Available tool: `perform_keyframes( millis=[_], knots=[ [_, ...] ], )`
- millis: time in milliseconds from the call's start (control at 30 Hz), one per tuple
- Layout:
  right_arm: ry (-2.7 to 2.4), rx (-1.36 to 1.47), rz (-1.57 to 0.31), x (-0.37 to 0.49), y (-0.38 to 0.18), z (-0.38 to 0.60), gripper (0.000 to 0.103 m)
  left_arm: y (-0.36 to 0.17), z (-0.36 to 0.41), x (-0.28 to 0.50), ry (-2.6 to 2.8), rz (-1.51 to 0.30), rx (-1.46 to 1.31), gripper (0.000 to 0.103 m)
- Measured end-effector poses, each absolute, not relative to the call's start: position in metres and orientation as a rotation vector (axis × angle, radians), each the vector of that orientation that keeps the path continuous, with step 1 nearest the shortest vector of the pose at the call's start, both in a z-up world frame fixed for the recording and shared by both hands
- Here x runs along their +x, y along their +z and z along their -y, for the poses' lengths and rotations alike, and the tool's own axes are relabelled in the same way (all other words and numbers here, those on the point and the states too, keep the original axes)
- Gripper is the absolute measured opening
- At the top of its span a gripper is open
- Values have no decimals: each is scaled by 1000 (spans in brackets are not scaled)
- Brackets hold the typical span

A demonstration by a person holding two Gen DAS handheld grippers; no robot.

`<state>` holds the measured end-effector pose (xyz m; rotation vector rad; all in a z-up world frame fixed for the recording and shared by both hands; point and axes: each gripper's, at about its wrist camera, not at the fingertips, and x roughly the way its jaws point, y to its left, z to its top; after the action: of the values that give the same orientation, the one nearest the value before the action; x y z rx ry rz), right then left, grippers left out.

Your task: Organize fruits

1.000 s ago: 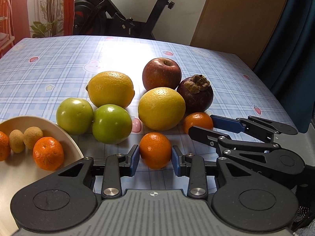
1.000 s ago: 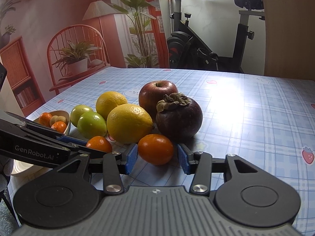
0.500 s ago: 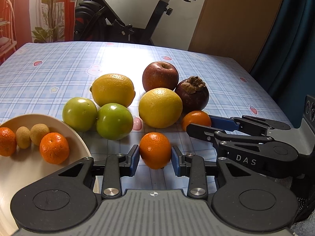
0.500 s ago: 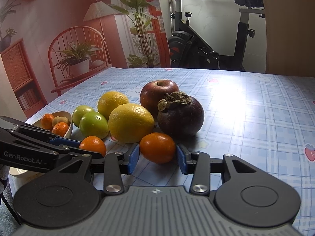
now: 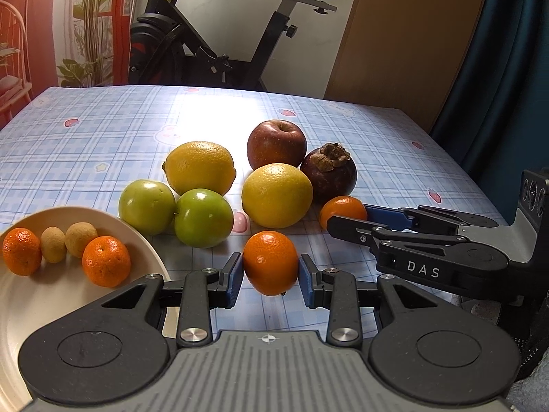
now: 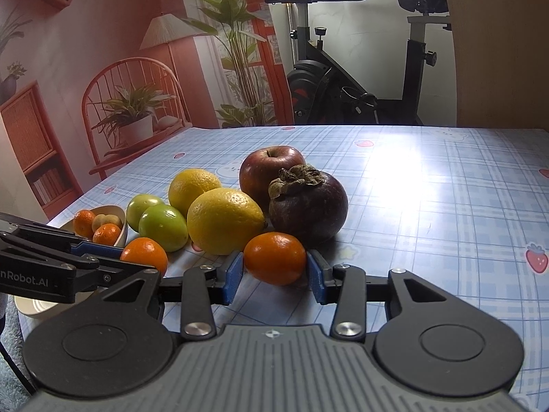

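Two tangerines lie at the front of a fruit cluster on the blue plaid tablecloth. My left gripper [image 5: 270, 274] is shut on the nearer tangerine [image 5: 270, 262], with both blue pads against its sides. My right gripper [image 6: 274, 267] is shut on the other tangerine [image 6: 274, 257], just in front of the dark mangosteen [image 6: 307, 206]. From the left wrist view, the right gripper [image 5: 346, 215] comes in from the right. The left gripper [image 6: 137, 257] shows at the left of the right wrist view. I cannot tell whether either tangerine is off the cloth.
A cream plate [image 5: 51, 302] at the left holds two tangerines and two small tan fruits. Behind the grippers sit two green apples [image 5: 203, 218], two yellow citrus fruits [image 5: 277, 195] and a red apple [image 5: 276, 144]. An exercise bike stands beyond the table's far edge.
The right gripper's pads have drawn in from a small gap until they touch its tangerine. The left gripper keeps the same grip on its tangerine.
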<state>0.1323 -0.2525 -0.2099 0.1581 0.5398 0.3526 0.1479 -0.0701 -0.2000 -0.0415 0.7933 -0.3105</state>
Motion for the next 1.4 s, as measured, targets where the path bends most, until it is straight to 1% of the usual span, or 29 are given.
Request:
perform_keyframes(
  millis=[167,400,600,833,933,1033,1400],
  knots=[
    [341,171,-530,129,-209,254,43,-192,65,145,-300,-785,-44,36],
    [325,194,-545,124,-207,254,43,-167,39,140,-253,-776,-76,36],
    [348,228,-507,118,-186,238,43,-143,-2,136,-195,-778,-116,36],
    [464,149,-498,132,-166,182,43,-131,-69,131,-135,-799,-200,37],
    [512,108,-520,140,-168,153,43,-131,-88,129,-99,-811,-158,37],
    [550,66,-553,142,-170,128,43,-144,-104,133,-80,-850,-167,37],
    [613,-74,-667,138,-186,83,42,-173,-109,150,-85,-925,-61,37]
  ],
)
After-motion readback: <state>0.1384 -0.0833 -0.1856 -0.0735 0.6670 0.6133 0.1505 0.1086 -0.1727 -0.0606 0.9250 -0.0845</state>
